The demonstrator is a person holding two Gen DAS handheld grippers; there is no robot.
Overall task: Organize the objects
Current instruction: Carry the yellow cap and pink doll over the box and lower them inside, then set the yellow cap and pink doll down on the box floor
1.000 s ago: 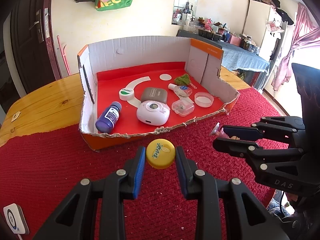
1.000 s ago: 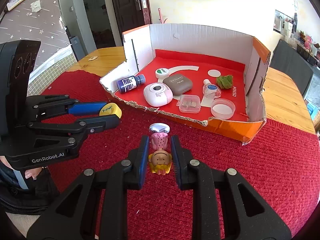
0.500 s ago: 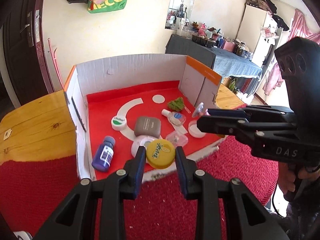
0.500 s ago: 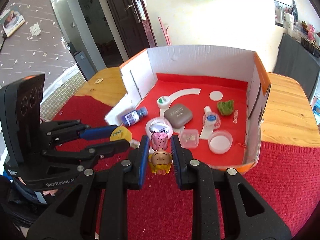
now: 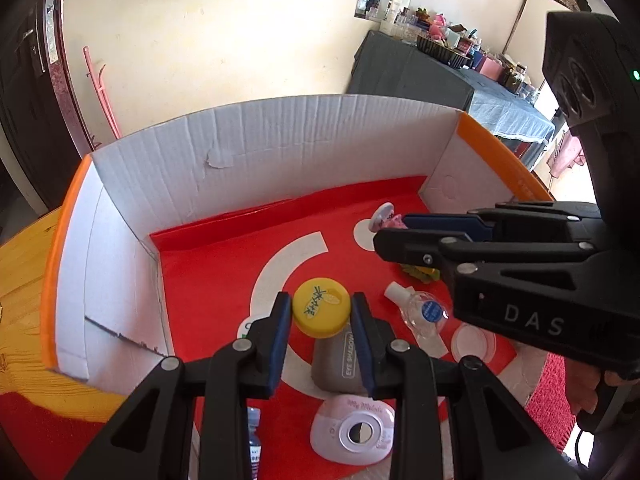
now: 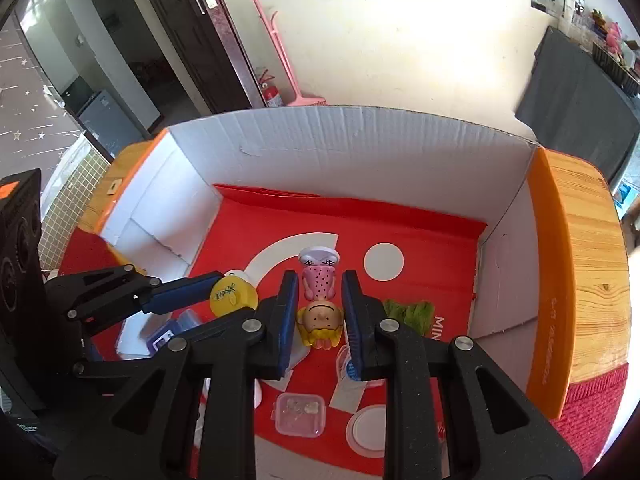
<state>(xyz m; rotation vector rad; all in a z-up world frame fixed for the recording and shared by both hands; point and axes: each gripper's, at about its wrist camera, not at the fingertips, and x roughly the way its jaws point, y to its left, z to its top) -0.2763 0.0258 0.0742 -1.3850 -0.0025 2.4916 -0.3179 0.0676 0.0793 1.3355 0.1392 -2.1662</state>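
The fingers (image 5: 280, 320) of the left gripper (image 5: 321, 322) are clamped on a yellow cap (image 5: 321, 307), held above the red floor of the cardboard box (image 5: 280, 148). The right gripper (image 6: 319, 312) has its fingers (image 6: 289, 304) closed on a small doll figure (image 6: 319, 300), head toward the camera, also inside the box. Beneath them lie a grey eye-shadow case (image 5: 340, 364), a pink-white round device (image 5: 354, 434), a clear small bottle (image 5: 420, 312) and a green scrap (image 6: 408, 311). The box sits on a wooden bench (image 6: 592, 248).
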